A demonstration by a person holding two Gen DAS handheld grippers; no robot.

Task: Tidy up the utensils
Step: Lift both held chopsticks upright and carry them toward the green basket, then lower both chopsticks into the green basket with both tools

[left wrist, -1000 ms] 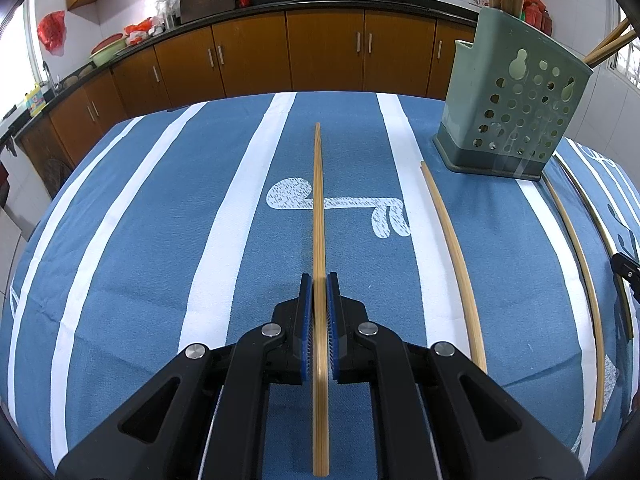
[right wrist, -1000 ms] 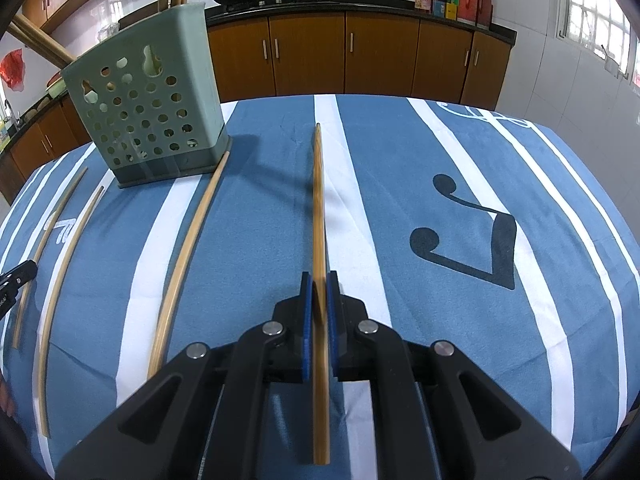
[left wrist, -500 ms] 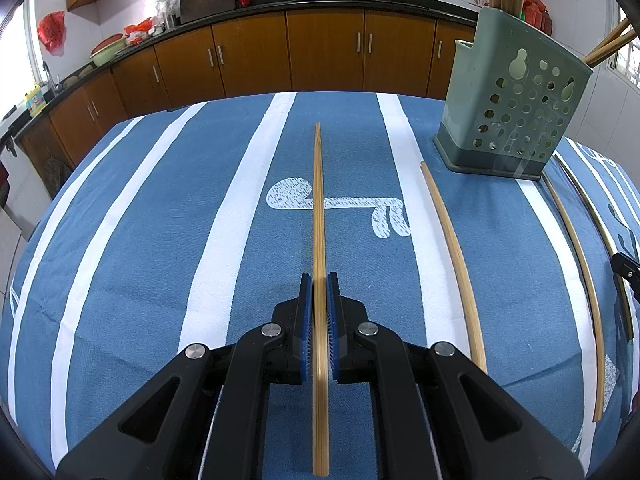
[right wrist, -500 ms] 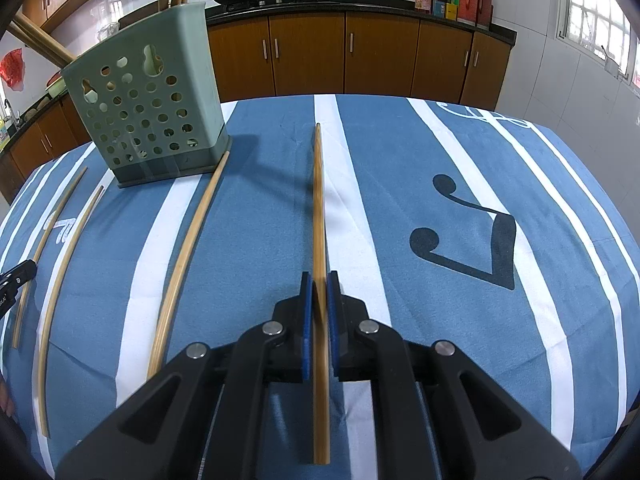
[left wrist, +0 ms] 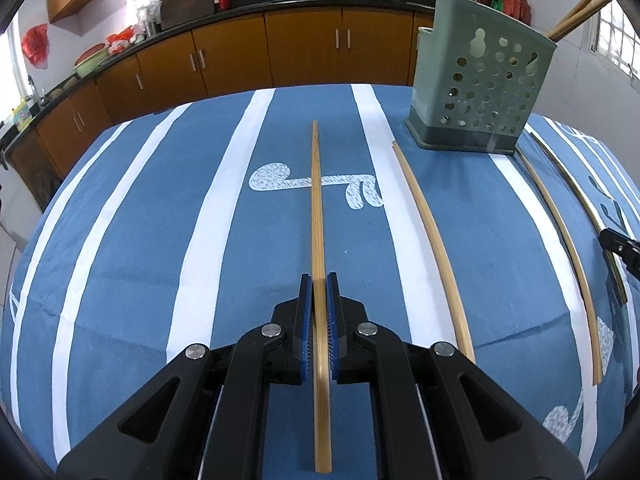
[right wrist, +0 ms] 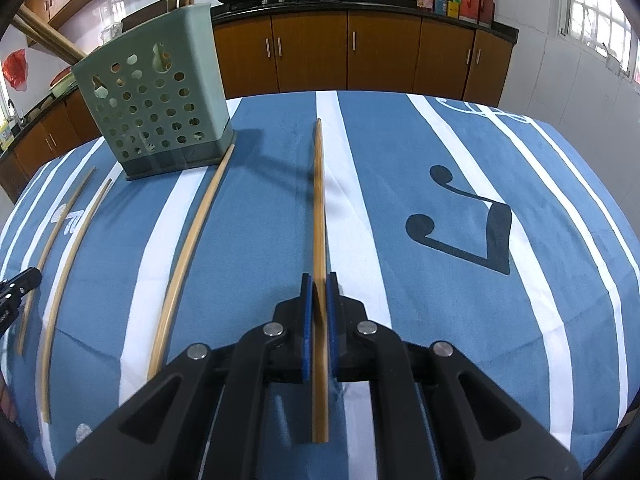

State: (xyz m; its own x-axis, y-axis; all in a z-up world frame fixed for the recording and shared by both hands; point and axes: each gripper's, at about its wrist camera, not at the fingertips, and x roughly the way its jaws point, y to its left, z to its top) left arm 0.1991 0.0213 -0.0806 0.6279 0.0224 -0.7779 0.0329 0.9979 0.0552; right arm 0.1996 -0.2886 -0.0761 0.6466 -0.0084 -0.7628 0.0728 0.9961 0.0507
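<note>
My left gripper (left wrist: pixel 319 280) is shut on a long bamboo chopstick (left wrist: pixel 316 208) that runs straight ahead over the blue striped cloth. The right gripper (right wrist: pixel 319 280) is likewise shut on a second chopstick (right wrist: pixel 319 200). A green perforated utensil holder (left wrist: pixel 480 80) stands at the far right of the left wrist view and holds several wooden sticks. The same utensil holder (right wrist: pixel 156 112) is at the far left of the right wrist view. Two loose chopsticks (left wrist: pixel 434 248) (left wrist: pixel 560 232) lie on the cloth between the grippers.
The table under the blue and white cloth (left wrist: pixel 140 240) ends near brown kitchen cabinets (left wrist: pixel 304 48) with woks on the counter. The right gripper's tip (left wrist: pixel 620 242) shows at the right edge of the left view. The left gripper's tip (right wrist: pixel 18 284) shows at the left edge of the right view.
</note>
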